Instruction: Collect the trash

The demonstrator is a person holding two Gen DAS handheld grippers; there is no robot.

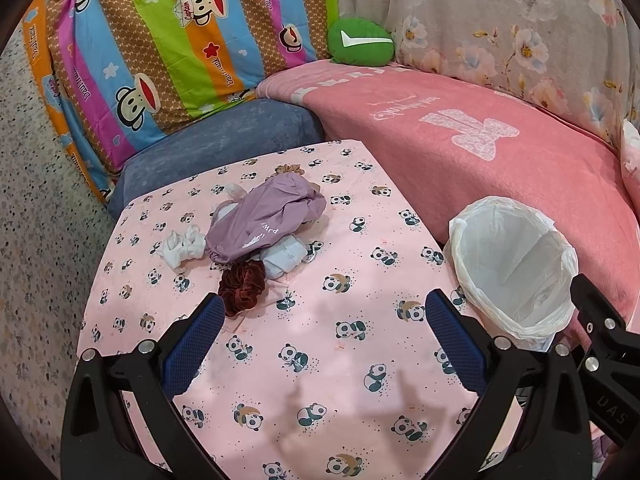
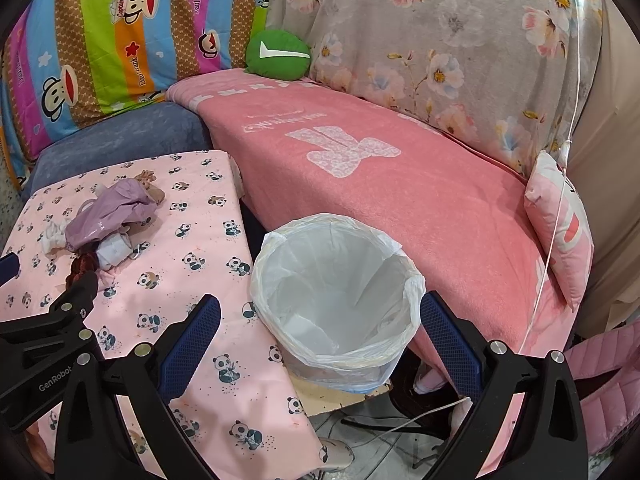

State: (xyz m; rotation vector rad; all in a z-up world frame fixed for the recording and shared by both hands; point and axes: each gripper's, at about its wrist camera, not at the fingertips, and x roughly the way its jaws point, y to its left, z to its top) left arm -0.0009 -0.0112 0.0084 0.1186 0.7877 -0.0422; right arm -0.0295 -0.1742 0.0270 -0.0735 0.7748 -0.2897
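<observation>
Both tools open above the panda-cloth desk (image 1: 340,360).

The left tool (image 1: 324,344) and the right tool (image 2: 320,342) hold nothing. The trash pile (image 1: 264,224), with crumpled tissues (image 1: 182,244), lies at 11 o'clock of the left tool; the lined trash bin (image 2: 336,300) stands between the right tool's fingers.

Soft, even indoor light is filling both views; faint gripper shadows are falling on the panda tablecloth (image 1: 320,360), and fisheye distortion is bending and darkening the sharp frames' edges
</observation>
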